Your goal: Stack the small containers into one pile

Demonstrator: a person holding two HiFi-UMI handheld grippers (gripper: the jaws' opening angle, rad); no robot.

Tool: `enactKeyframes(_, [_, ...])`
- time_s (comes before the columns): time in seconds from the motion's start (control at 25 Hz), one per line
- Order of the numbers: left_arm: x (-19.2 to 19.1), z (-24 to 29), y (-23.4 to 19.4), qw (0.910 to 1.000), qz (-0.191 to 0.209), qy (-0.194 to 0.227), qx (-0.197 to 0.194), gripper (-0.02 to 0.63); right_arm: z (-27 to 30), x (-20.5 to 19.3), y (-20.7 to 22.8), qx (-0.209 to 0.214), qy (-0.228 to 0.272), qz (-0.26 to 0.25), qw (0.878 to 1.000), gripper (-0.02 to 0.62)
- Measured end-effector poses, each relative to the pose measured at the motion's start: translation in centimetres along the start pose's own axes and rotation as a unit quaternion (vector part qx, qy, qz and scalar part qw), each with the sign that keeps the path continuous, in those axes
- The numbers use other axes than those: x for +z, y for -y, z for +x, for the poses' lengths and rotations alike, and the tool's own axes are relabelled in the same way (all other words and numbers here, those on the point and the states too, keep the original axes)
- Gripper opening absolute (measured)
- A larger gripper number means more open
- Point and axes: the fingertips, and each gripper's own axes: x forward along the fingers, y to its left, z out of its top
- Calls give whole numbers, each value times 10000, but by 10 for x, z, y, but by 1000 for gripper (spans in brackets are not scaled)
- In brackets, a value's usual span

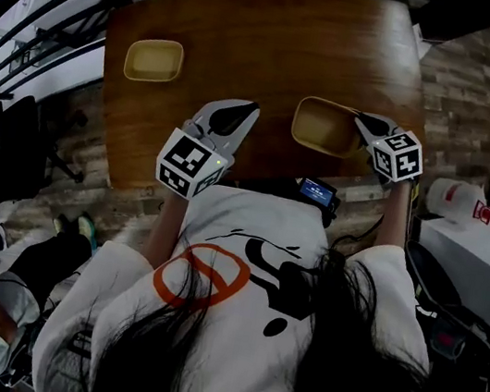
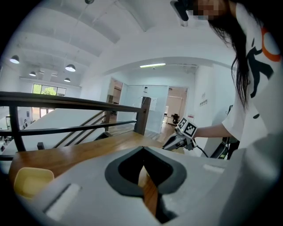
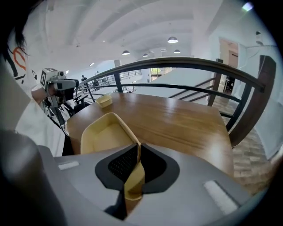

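Two small yellow containers are on the wooden table [image 1: 255, 33]. One container [image 1: 154, 60] sits alone at the far left, and it also shows low at the left as the container [image 2: 30, 182] and far off as the container [image 3: 105, 100]. My right gripper [image 1: 363, 125] is shut on the right rim of the nearer container [image 1: 323, 125]. In the right gripper view that container [image 3: 104, 134] has its wall pinched between the jaws of the right gripper [image 3: 134, 154]. My left gripper [image 1: 232, 121] hovers over the table's near edge, and the left gripper [image 2: 143, 164] is shut on nothing.
A dark metal railing [image 3: 185, 64] runs round the far side of the table. A white side table [image 1: 488, 252] with a white jug [image 1: 456, 199] stands to the right. A device with a small screen [image 1: 317, 192] hangs at the person's chest by the near edge.
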Motion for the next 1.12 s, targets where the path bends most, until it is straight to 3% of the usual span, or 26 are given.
enactKeyframes(0.52, [-1, -4, -13, 9991, -48, -53, 413, 0, 7, -18, 34, 410, -364, -791, 9954, 51])
enactKeyframes(0.76, [-2, -6, -15, 9989, -27, -114, 463, 0, 20, -24, 34, 340, -394, -734, 9959, 54])
enactKeyframes(0.88, [-4, -7, -15, 9988, -24, -149, 476, 0, 21, -24, 32, 384, -335, -566, 9971, 119])
enactKeyframes(1.12, [-7, -10, -16, 9987, -31, -171, 474, 0, 13, -10, 28, 330, -68, -398, 9986, 126])
